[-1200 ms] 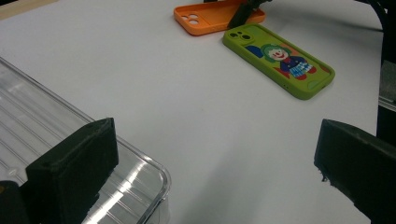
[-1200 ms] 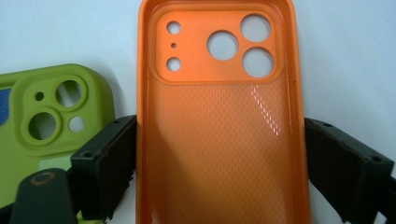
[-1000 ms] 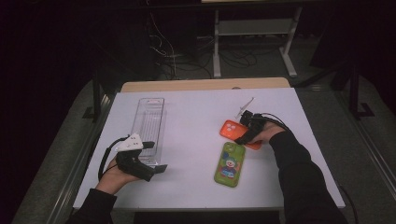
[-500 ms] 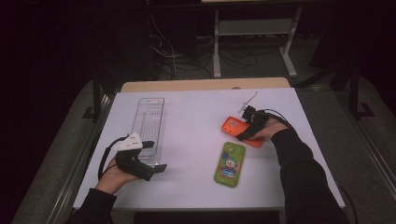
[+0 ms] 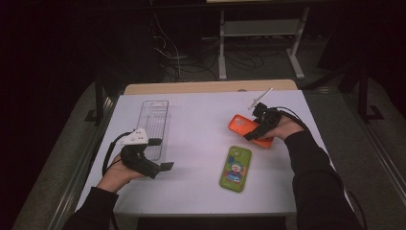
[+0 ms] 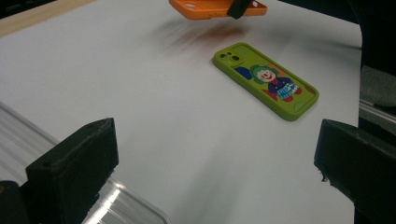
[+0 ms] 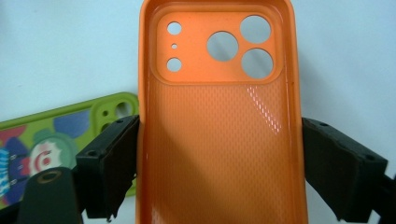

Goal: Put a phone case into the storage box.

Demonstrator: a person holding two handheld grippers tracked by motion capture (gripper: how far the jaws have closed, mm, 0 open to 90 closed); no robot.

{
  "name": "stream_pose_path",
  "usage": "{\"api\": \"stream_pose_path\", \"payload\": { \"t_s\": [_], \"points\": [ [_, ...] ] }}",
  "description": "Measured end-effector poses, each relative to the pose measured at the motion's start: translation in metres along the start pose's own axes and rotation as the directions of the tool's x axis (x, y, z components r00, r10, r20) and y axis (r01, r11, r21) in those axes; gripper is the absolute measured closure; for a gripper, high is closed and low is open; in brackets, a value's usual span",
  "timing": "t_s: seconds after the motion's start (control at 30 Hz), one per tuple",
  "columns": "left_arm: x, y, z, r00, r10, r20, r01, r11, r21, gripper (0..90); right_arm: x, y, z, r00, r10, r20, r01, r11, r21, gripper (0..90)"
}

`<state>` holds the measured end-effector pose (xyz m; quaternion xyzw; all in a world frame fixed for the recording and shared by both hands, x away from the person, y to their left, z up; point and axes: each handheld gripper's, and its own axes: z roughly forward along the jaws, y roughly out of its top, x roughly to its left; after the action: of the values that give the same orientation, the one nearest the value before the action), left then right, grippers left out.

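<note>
An orange phone case point(image 5: 242, 125) hangs a little above the white table point(image 5: 201, 110), open side up, with my right gripper point(image 5: 252, 132) shut across its two long edges. In the right gripper view the case point(image 7: 219, 116) fills the gap between the jaws of the gripper point(image 7: 219, 163), camera holes at the far end. A green phone case with a clown picture point(image 5: 235, 168) lies flat on the table just in front of it, also seen as the green case point(image 6: 266, 80). My left gripper point(image 5: 161, 154) rests at the left, open and empty, pointing toward the green case.
A clear plastic tray point(image 5: 155, 122) lies lengthwise at the left of the table, right beside the left gripper. A wooden strip point(image 5: 206, 87) runs along the far table edge. Beyond it are dark floor, cables and a metal stand.
The right gripper has risen with the orange case, lifting it off the table and slightly away from the person. The left gripper and the green case have stayed put.
</note>
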<state>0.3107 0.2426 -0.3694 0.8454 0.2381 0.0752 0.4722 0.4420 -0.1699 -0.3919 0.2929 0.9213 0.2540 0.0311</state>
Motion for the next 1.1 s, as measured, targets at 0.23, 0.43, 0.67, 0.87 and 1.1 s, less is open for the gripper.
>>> {"api": "stream_pose_path", "payload": {
  "t_s": [0.23,0.43,0.67,0.87,1.1],
  "points": [
    [0.005,0.021,0.013,0.9997,0.003,0.024,-0.003,0.9999,-0.01,0.0,0.009,0.001,-0.006,0.9998,-0.011,-0.016,0.011,1.0,0.014,14.9],
    [0.006,0.038,0.032,0.9966,0.05,0.066,-0.051,0.9986,0.013,0.0,0.024,0.003,-0.011,0.9995,-0.025,-0.019,0.025,1.0,0.017,14.9],
    [0.008,0.054,0.052,0.9918,0.079,0.1,-0.081,0.9966,0.014,0.0,0.036,0.003,-0.013,0.9972,-0.073,-0.017,0.073,0.997,0.01,14.9],
    [0.01,0.065,0.064,0.9891,0.105,0.104,-0.107,0.9942,0.013,0.0,0.043,0.003,-0.016,0.9916,-0.125,-0.033,0.124,0.992,-0.015,14.9],
    [0.008,0.066,0.071,0.9801,0.134,0.146,-0.141,0.9895,0.034,0.0,0.056,0.005,-0.012,0.9803,-0.186,-0.067,0.184,0.982,-0.033,14.9]
  ]
}}
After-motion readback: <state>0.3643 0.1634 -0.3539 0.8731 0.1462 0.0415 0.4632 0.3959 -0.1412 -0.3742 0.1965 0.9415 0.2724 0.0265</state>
